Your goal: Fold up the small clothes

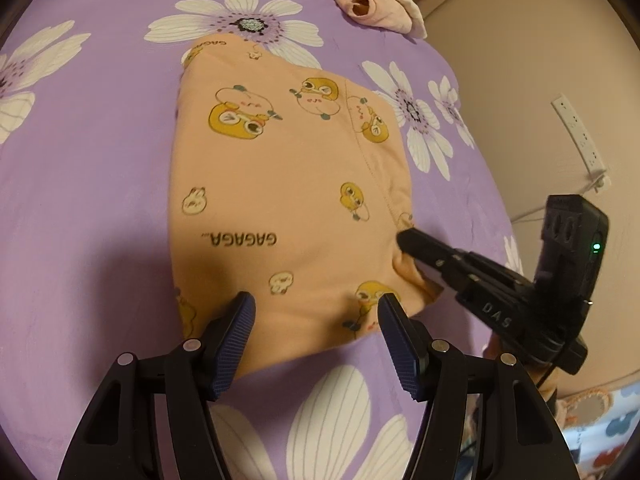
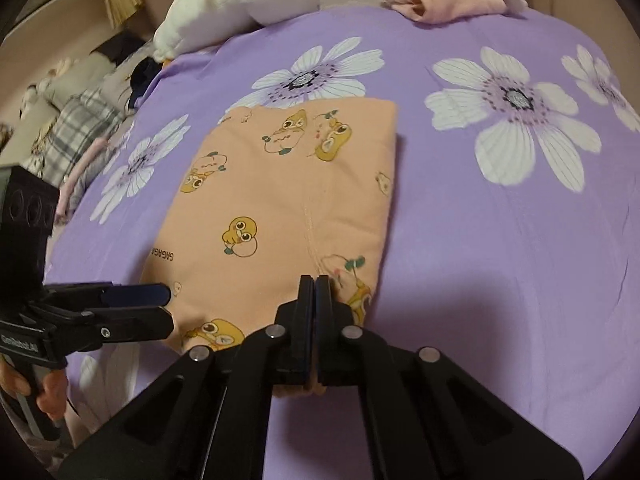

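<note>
Lying partly folded at frame centre, the garment (image 1: 288,184) awaits further folds; right tool (image 2: 315,280) pinches its near edge shut, left tool (image 1: 316,304) gapes empty.

The peach garment (image 2: 280,208) is soft, matt knit cloth printed with cartoon ducks, a stitched seam running down it, and it lies on a smooth purple bedsheet (image 2: 500,260) of thin woven cloth with a faint sheen and white flower print. The left gripper (image 1: 316,312) is matt black plastic with dull silver metal rivets, and its pads (image 1: 236,344) are dark blue ribbed rubber. The pink folded clothes (image 2: 440,4) at the far edge look like soft, matt cotton.
</note>
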A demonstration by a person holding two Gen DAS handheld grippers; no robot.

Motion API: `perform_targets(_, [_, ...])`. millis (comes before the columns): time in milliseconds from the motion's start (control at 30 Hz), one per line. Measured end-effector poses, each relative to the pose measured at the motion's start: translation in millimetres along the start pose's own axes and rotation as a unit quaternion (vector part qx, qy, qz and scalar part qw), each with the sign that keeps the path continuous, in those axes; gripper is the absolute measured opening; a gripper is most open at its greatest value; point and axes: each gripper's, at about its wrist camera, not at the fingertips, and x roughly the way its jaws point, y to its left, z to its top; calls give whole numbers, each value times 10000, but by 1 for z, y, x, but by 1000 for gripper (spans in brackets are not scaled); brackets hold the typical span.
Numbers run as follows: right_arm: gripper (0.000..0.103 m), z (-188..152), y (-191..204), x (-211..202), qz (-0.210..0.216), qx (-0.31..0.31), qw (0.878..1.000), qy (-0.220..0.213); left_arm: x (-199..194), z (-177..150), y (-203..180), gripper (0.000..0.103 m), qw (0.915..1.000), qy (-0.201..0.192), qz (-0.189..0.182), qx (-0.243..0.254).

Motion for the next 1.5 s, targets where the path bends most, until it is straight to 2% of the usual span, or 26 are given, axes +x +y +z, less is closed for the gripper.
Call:
perform_targets(33, [1,0,2,-5,-55,-30,10000,-54,-1,-1,0,63,10000,3,11,1])
perform_targets(100, [10,-1,9,-16,85,-95,9997,-196,-2,-3,1,63,10000,6,27,2])
perform_targets(200, [10,-3,19,-29,378,-178,9986,-336,-2,-3,1,63,10000,-11,40,-26])
perform_targets(267, [10,-6,24,-27,368,-236,9986,-287,-1,-5,0,63,10000,-23,71,-15])
perform_targets(433, [7,-19,15,2,98,-29,9997,200,-2,-8,-1,63,9999,-31,147,74])
perform_targets(567, [8,-23,12,-4,211,130,9996,123,-4,-11,-5,63,9993,-77,298,188])
perform_targets(667, [12,-24,15,-13,305,118,9994,78,-12,-15,-13,63,9967,-250,649,416])
perform_targets(733, [19,-26,17,-21,423,162,9990,21,-17,-17,-14,63,9948,-370,807,508])
perform_targets(867, [27,-26,19,-31,629,299,9975,-70,-32,-19,-12,63,9916,-566,1014,563])
perform_targets(933, [44,-26,20,-36,627,362,9973,-116,-36,-19,-10,63,9897,-629,1154,566])
perform_targets(1000, [53,-26,21,-40,577,426,9972,-202,-41,-19,-7,63,9885,-669,1247,532])
perform_targets(1133, [60,-25,21,-41,372,536,9975,-275,-47,-20,0,63,9870,-710,1384,414])
perform_targets(1200, [60,-25,19,-40,428,641,9967,-255,-49,-21,4,64,9875,-708,1364,342])
perform_targets(1267, [62,-24,18,-39,477,738,9958,-248,-52,-21,7,69,9878,-724,1351,279])
perform_targets(1500, [70,-18,15,-38,479,948,9940,-256,-55,-20,10,69,9885,-766,1281,224])
